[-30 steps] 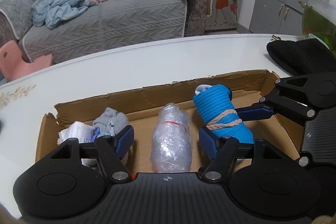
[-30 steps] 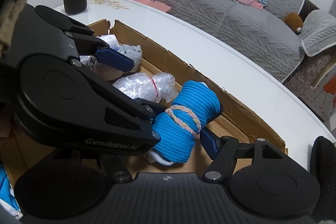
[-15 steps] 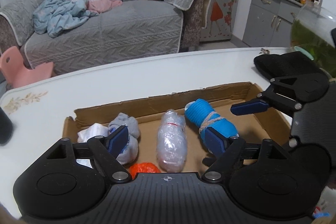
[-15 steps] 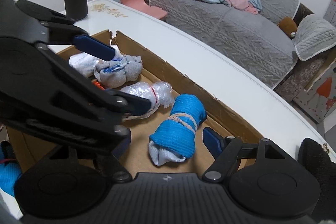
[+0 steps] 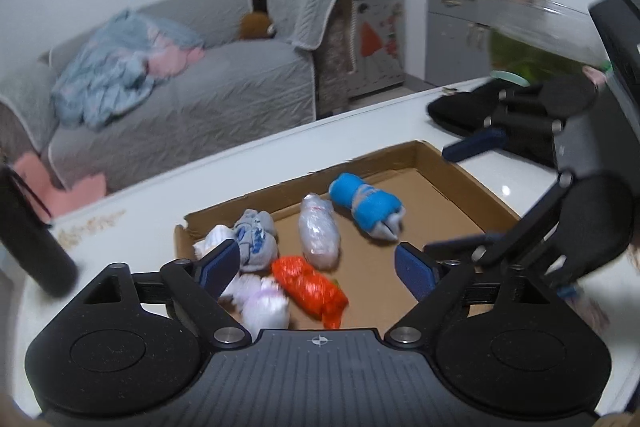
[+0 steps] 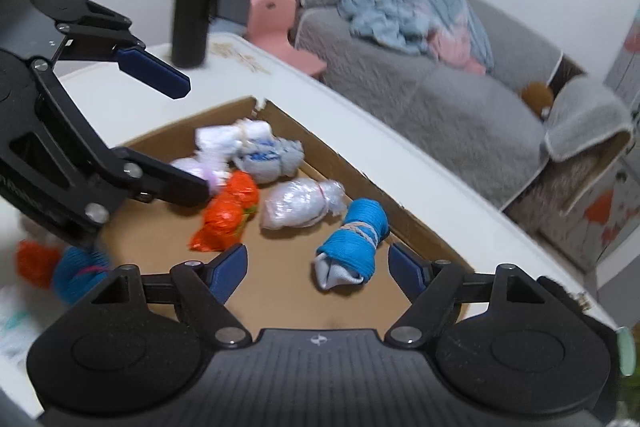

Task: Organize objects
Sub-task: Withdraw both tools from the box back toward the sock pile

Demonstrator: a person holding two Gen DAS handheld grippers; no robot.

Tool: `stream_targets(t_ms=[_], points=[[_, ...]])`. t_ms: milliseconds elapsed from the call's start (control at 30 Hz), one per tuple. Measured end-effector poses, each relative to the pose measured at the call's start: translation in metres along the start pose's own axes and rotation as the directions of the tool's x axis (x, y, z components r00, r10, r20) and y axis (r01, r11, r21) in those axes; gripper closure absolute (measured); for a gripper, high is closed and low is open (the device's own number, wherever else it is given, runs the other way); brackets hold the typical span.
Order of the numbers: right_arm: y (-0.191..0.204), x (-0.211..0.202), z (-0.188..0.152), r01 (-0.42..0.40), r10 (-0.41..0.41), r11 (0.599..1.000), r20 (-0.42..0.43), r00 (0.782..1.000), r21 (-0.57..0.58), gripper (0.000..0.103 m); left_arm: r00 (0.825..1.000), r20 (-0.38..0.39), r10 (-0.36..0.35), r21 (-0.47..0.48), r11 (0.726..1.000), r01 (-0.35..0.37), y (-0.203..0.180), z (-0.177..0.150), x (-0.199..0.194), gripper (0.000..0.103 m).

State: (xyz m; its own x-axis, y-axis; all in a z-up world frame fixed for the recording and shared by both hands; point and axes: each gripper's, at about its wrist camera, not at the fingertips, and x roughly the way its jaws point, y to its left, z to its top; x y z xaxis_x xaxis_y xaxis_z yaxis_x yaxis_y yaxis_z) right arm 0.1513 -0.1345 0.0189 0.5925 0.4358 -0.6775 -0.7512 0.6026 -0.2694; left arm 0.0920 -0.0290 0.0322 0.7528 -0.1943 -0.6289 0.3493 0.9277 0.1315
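Observation:
A shallow cardboard box (image 5: pixel 472 183) (image 6: pixel 404 223) lies on the white table. In it lie a blue rolled bundle with a rubber band (image 5: pixel 366 205) (image 6: pixel 354 241), a clear plastic bundle (image 5: pixel 319 231) (image 6: pixel 302 203), an orange bundle (image 5: pixel 309 289) (image 6: pixel 226 217), a grey-blue bundle (image 5: pixel 256 241) (image 6: pixel 270 157) and white bundles (image 5: pixel 264 305) (image 6: pixel 218 137). My left gripper (image 5: pixel 316 271) (image 6: pixel 188 131) is open and empty above the box's near side. My right gripper (image 6: pixel 318 267) (image 5: pixel 452 203) is open and empty, raised above the box's right part.
A black bottle (image 6: pixel 194 5) (image 5: pixel 28 239) stands on the table (image 5: pixel 160 195) beyond the box's left end. A black cloth item (image 5: pixel 472 113) lies at the table's right. More orange and blue bundles (image 6: pixel 60 267) lie outside the box. A grey sofa (image 5: pixel 180 83) stands behind.
My right gripper let go of the blue bundle, which now lies in the box. Both grippers have pulled back and up from the box.

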Motion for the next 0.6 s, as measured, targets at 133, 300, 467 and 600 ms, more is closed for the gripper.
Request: stream_targets(t_ms=[133, 300, 467, 600], points=[[0.02, -0.036, -0.013, 0.024, -0.024, 1.0, 0.03, 0.999, -0.001, 0.02, 0.999, 0.041, -0.009, 0.022, 1.0, 0.008, -0.01, -0.027, -0.044, 0.001], [0.044, -0.071, -0.047, 0.05, -0.053, 0.996, 0.04, 0.998, 0.075, 0.018, 0.999, 0.041, 0.0, -0.009, 1.0, 0.0, -0.019, -0.07, -0.08, 0.001], [0.072, -0.093, -0.088, 0.065, -0.081, 0.975, 0.065, 0.995, 0.214, 0.014, 1.0, 0.027, 0.009, -0.105, 0.994, -0.007, -0.033, -0.124, -0.097, 0.001], [0.095, -0.089, -0.113, 0.078, -0.107, 0.939, 0.07, 0.992, 0.334, 0.014, 1.0, 0.003, -0.002, -0.154, 0.988, 0.002, -0.051, -0.162, -0.089, 0.001]])
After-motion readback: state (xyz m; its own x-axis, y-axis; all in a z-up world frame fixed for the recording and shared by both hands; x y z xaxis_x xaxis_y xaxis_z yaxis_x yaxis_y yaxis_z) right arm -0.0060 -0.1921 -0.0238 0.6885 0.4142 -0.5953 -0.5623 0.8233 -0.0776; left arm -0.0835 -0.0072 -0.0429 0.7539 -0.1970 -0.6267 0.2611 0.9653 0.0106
